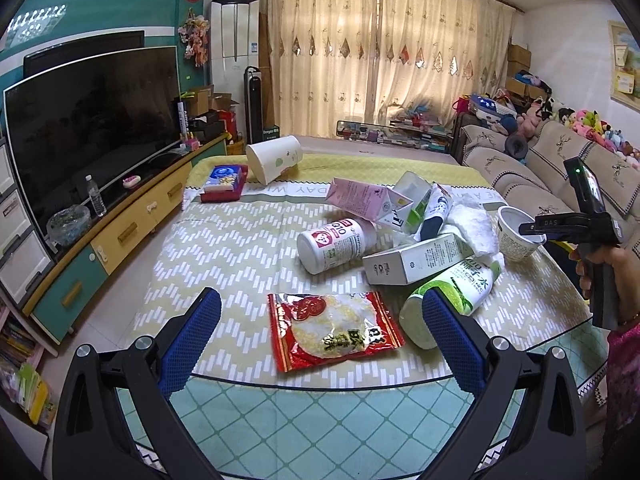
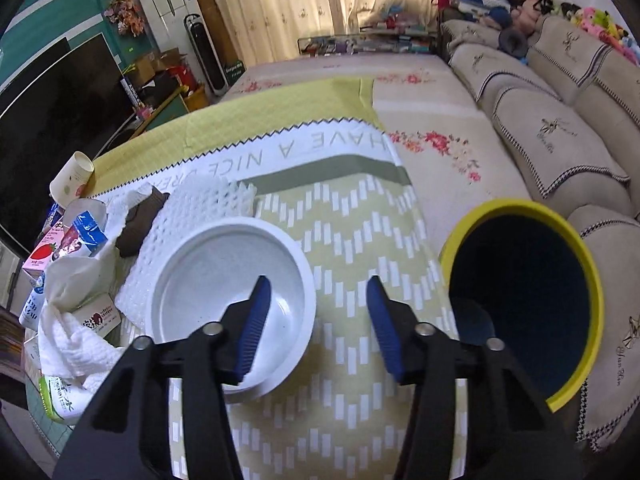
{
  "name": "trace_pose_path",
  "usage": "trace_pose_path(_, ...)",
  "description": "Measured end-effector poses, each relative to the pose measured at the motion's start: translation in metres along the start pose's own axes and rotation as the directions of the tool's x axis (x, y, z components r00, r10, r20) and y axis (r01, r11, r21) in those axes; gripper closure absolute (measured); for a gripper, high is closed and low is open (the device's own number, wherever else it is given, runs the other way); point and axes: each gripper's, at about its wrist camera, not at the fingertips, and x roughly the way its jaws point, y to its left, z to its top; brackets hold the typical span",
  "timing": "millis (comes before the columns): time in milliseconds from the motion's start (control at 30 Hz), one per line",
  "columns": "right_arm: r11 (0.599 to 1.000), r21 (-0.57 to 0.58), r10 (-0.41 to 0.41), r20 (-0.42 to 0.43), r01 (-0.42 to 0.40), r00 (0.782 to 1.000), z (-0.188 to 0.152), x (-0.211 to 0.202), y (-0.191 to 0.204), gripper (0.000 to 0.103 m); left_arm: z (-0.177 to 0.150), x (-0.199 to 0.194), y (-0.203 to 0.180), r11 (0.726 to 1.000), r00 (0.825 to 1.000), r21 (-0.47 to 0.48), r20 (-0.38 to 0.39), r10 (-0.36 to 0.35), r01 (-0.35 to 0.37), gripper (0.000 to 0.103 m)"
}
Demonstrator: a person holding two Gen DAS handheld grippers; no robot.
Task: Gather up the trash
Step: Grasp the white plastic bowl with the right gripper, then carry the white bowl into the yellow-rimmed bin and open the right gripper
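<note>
Table covered with a green-and-white chevron cloth (image 1: 240,256); trash is scattered over its far right half. Left gripper (image 1: 320,320) hovers above the near edge, blue pads spread wide, nothing between them. Directly ahead of it lies a red snack wrapper (image 1: 334,330), flat on the cloth; just right of that, a green-and-white bottle (image 1: 456,292) lies on its side. Behind these sit a white box (image 1: 420,258), a white bottle with a red label (image 1: 336,244), a pink carton (image 1: 366,200) and crumpled white tissue (image 1: 472,224). Right gripper (image 2: 320,320) points steeply down at a white cup (image 2: 232,300) standing open-side up on the cloth: its left pad sits inside the rim, its right pad outside over the cloth, jaws part-way apart with the cup wall between them, no clear pinch visible. A yellow-rimmed bin (image 2: 524,304) stands just right of the table edge, dark inside. A white paper cup (image 1: 274,158) lies tipped at the far side.
</note>
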Motion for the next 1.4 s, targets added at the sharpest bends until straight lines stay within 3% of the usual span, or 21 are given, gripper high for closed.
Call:
trace_pose_path(67, 1.000, 0.001, 0.002, -0.008, -0.002, 1.000, -0.001, 0.004, -0.001, 0.073, 0.000, 0.003, -0.002, 1.000, 1.000, 0.002, -0.005, -0.008, 0.008, 0.004)
trace_pose_path(133, 1.000, 0.013, 0.017, -0.007, -0.017, 1.000, 0.000, 0.006, -0.004, 0.092, 0.000, 0.007, -0.004, 1.000, 1.000, 0.005, -0.009, -0.016, 0.016, 0.004)
trace_pose_path(200, 0.999, 0.031, 0.038, 0.001, -0.038, 0.999, 0.000, 0.007, -0.005, 0.093, 0.001, 0.010, -0.006, 1.000, 1.000, 0.007, -0.012, -0.023, 0.023, 0.004)
trace_pose_path(500, 0.994, 0.080, 0.073, 0.072, -0.079, 0.995, 0.006, -0.022, -0.029, 0.095, 0.002, 0.016, -0.007, 0.999, 0.999, 0.001, -0.013, -0.037, 0.037, 0.004)
trace_pose_path(767, 0.977, 0.211, -0.047, 0.143, 0.016, 0.989, 0.011, -0.054, -0.102, 0.095, 0.003, 0.024, -0.018, 0.998, 0.997, 0.013, -0.022, -0.067, 0.068, 0.004)
trace_pose_path(933, 0.949, 0.281, -0.174, 0.085, 0.144, 0.981, 0.014, -0.036, -0.152, 0.095, 0.004, 0.026, -0.030, 0.996, 0.996, 0.027, -0.027, -0.085, 0.085, 0.004)
trace_pose_path(1200, 0.914, 0.329, -0.227, -0.071, 0.238, 0.971, 0.002, 0.031, -0.206, 0.095, 0.006, 0.035, -0.049, 0.994, 0.994, 0.053, -0.057, -0.095, 0.098, 0.004)
trace_pose_path(1400, 0.901, 0.337, -0.247, -0.115, 0.271, 0.962, -0.004, 0.052, -0.221, 0.089, 0.008, 0.042, -0.058, 0.992, 0.992, 0.057, -0.070, -0.105, 0.109, 0.004)
